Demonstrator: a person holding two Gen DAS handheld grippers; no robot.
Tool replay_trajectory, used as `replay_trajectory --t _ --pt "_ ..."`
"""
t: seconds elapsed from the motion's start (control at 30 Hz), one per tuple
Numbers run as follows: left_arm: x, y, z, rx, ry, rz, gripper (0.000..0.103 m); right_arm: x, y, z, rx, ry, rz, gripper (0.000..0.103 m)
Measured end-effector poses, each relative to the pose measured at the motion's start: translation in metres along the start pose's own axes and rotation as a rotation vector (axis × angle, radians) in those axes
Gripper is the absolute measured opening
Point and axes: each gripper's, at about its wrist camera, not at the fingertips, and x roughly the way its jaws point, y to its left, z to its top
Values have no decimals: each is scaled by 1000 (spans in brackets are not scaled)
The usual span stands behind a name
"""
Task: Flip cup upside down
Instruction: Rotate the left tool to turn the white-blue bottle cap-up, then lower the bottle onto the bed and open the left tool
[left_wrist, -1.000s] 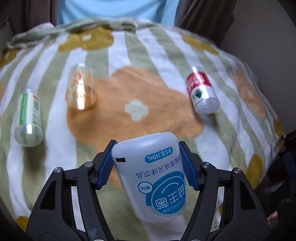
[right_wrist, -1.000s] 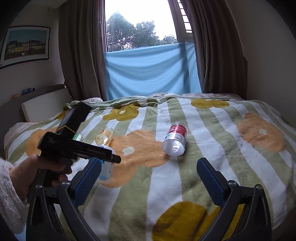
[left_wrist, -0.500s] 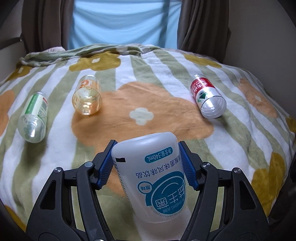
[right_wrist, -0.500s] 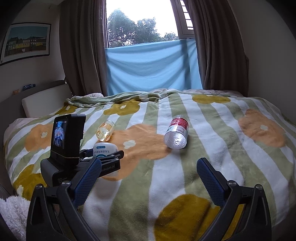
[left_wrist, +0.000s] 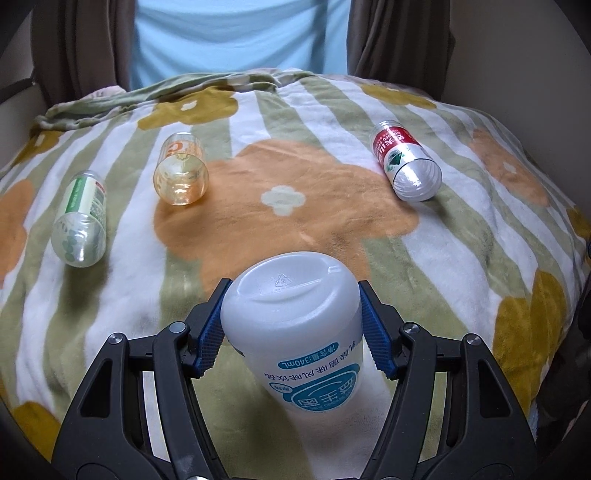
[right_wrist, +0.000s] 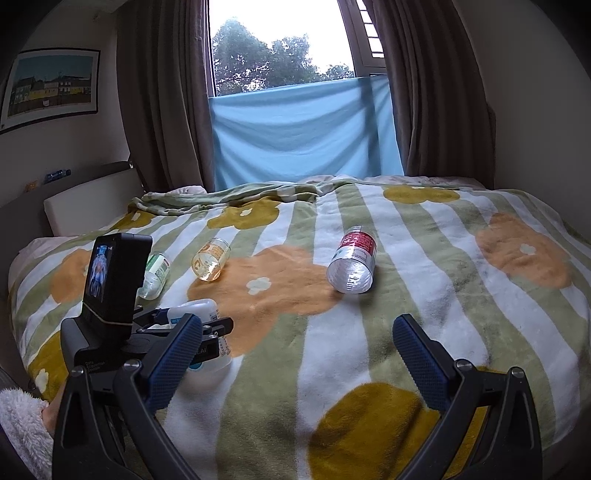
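A white plastic cup (left_wrist: 295, 325) with a blue label stands upside down on the striped blanket (left_wrist: 295, 229), its closed base facing up and the print inverted. My left gripper (left_wrist: 291, 328) is shut on it, blue pads pressed against both sides. In the right wrist view the same cup (right_wrist: 201, 308) shows at the lower left, partly hidden behind the left gripper's body and its camera (right_wrist: 114, 280). My right gripper (right_wrist: 295, 358) hovers open above the blanket's near part, holding nothing.
Three other cups lie on their sides: a green-labelled one (left_wrist: 81, 218) at left, an amber one (left_wrist: 181, 170) beyond it, a red-labelled one (left_wrist: 406, 162) at right. A fleecy sleeve (right_wrist: 18, 424) shows at lower left. Curtains and a window stand behind the bed.
The left gripper has tipped downward with the white cup, so the cup's base now shows on top. The right gripper has barely moved.
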Motion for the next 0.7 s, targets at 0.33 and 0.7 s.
replay_trajectory --t 0.33,0.7 --pt "-4 -6 -7 29 37 2 62 0 1 -2 13 4 7 103" --pt "-5 -4 -7 9 34 9 99 0 0 -1 22 1 7 103"
